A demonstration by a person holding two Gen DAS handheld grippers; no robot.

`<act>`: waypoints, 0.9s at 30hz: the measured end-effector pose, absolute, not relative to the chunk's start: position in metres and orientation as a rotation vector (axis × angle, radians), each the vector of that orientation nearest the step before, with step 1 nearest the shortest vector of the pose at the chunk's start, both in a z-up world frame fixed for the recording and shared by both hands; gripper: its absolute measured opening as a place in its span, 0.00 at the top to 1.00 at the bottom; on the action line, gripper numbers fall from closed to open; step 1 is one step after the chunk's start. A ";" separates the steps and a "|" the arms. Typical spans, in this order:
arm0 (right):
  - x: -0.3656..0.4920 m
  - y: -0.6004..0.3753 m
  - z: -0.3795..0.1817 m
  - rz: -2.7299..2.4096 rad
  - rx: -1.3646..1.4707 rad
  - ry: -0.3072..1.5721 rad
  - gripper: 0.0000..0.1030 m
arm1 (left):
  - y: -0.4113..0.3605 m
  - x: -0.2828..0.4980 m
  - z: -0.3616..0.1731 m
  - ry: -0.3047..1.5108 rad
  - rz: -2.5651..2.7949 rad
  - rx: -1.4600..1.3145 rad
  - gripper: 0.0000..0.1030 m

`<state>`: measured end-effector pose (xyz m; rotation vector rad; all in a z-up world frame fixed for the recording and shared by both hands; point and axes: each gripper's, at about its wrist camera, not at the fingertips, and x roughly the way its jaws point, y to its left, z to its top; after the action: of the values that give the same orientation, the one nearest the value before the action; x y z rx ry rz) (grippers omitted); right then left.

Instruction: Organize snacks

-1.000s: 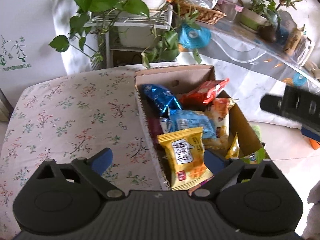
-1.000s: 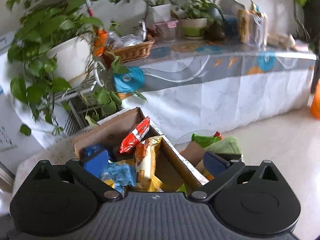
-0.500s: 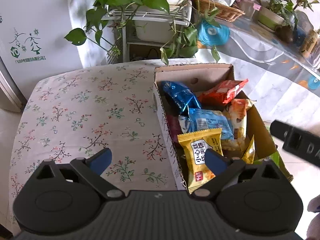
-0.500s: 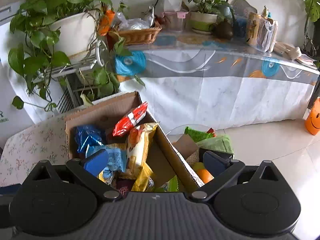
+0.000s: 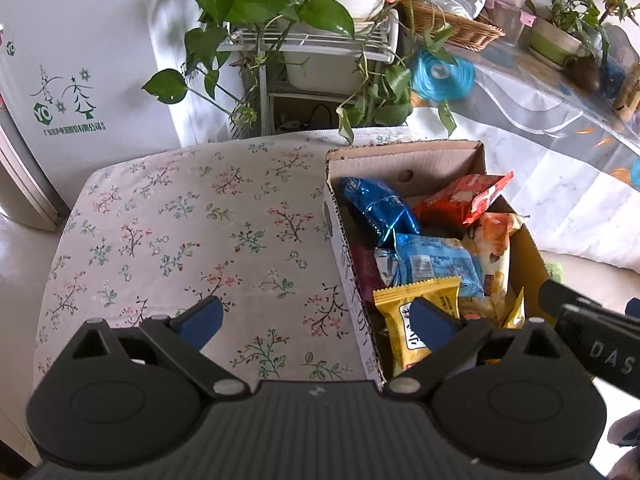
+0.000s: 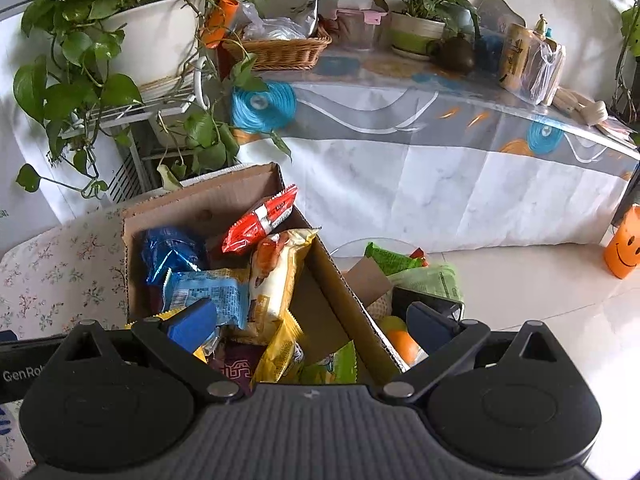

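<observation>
An open cardboard box [image 5: 404, 156] [image 6: 200, 196] stands at the right side of a floral-cloth table [image 5: 192, 224]. It holds several snack packets: a blue foil one [image 5: 376, 208] [image 6: 172, 248], a red one [image 5: 464, 200] [image 6: 260, 220], a light blue one [image 5: 432, 260] [image 6: 204, 292], a yellow one [image 5: 416, 320] and a white-orange one [image 6: 276, 276]. My left gripper [image 5: 316, 320] is open and empty above the box's left wall. My right gripper [image 6: 312, 324] is open and empty above the box's right wall.
A second container with green packets [image 6: 400, 264] and an orange fruit [image 6: 404, 344] sits on the floor right of the box. Potted plants on a white rack [image 5: 312, 40] stand behind. A long draped table [image 6: 440, 128] with a wicker basket [image 6: 280, 48] lies beyond.
Both grippers have pulled back and risen, so more of the table and box shows. The right gripper has shifted lower in the left wrist view. Both stayed open.
</observation>
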<state>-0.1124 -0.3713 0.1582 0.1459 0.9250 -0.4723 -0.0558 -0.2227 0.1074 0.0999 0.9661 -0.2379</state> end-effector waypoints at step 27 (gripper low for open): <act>-0.109 -0.371 0.155 -0.477 0.144 0.950 0.00 | -0.235 -0.051 0.105 0.967 -0.242 0.219 0.04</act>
<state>-0.1092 -0.3706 0.1555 0.1444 0.9500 -0.4771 -0.0507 -0.2348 0.1052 0.2192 0.9670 -0.2423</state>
